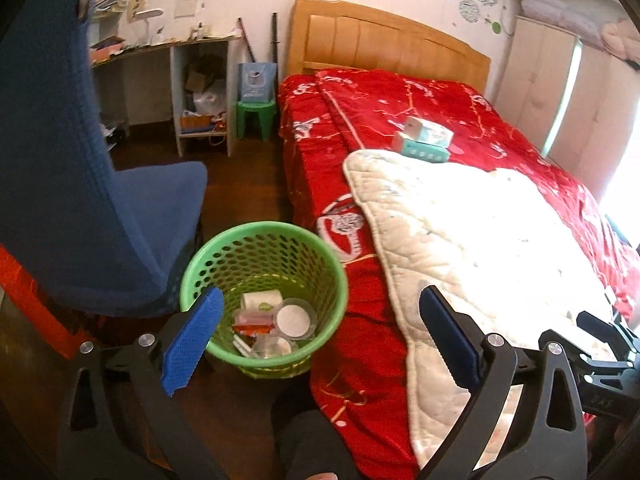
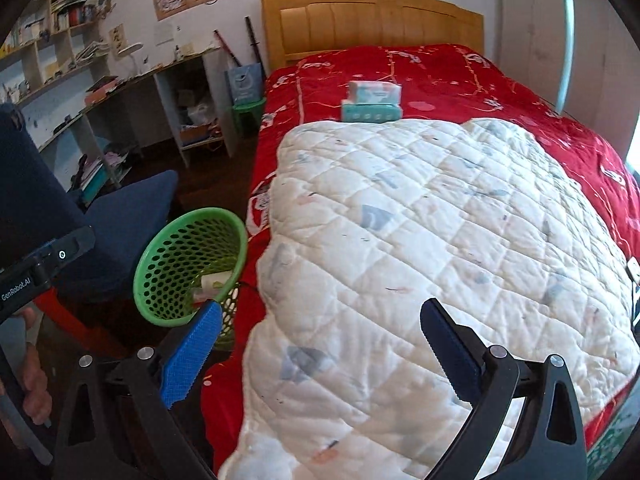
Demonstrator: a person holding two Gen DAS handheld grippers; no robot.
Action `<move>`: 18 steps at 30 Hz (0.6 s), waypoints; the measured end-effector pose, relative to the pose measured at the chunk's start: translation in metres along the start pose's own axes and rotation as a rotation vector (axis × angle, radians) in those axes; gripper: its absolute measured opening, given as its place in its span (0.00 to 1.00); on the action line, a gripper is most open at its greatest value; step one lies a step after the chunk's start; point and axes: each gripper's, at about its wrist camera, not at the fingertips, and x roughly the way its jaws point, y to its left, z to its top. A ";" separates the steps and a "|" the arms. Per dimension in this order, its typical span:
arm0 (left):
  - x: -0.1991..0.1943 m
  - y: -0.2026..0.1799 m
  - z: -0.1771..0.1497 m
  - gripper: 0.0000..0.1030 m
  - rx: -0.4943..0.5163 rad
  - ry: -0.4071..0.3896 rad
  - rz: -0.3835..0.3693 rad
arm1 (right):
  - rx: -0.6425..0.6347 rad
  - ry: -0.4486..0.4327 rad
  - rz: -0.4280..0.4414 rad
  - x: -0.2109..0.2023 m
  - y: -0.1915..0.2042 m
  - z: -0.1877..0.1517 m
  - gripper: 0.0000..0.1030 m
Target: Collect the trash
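Note:
A green mesh trash basket [image 1: 212,264] stands on the floor beside the bed and holds several pieces of trash [image 1: 276,324], among them a paper roll, a clear cup and wrappers. It also shows in the right wrist view [image 2: 160,264]. My left gripper [image 1: 320,316] is open and empty above the basket's right rim and the bed's edge. My right gripper [image 2: 320,334] is open and empty over the white quilt [image 2: 440,220]. Two stacked tissue packs [image 2: 372,102] lie on the red bedspread [image 2: 440,68] beyond the quilt; they also show in the left wrist view [image 1: 424,140].
A blue chair [image 1: 80,200] stands left of the basket. A desk with shelves [image 1: 160,48] and a green stool [image 1: 256,118] stand by the far wall. White wardrobes [image 1: 560,92] are to the right of the bed. The other gripper's body [image 1: 600,360] is at the right edge.

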 end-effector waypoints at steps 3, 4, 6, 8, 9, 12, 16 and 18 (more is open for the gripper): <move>0.000 -0.012 0.000 0.94 0.018 0.001 -0.017 | 0.014 -0.004 -0.016 -0.006 -0.009 -0.001 0.93; -0.001 -0.016 -0.001 0.94 0.021 0.003 -0.022 | 0.017 -0.007 -0.025 -0.008 -0.012 -0.002 0.93; -0.002 -0.024 -0.002 0.94 0.031 0.006 -0.036 | 0.024 -0.017 -0.037 -0.012 -0.018 -0.003 0.93; -0.002 -0.031 -0.002 0.94 0.046 0.007 -0.046 | 0.033 -0.026 -0.043 -0.018 -0.022 -0.003 0.93; -0.003 -0.034 -0.003 0.94 0.052 0.007 -0.050 | 0.038 -0.030 -0.045 -0.020 -0.024 -0.003 0.93; -0.005 -0.040 -0.003 0.94 0.069 0.004 -0.055 | 0.049 -0.041 -0.050 -0.026 -0.028 -0.002 0.93; -0.008 -0.045 -0.003 0.94 0.082 -0.003 -0.056 | 0.059 -0.052 -0.055 -0.030 -0.032 -0.003 0.93; -0.010 -0.047 -0.003 0.94 0.085 -0.008 -0.055 | 0.062 -0.054 -0.055 -0.032 -0.033 -0.003 0.93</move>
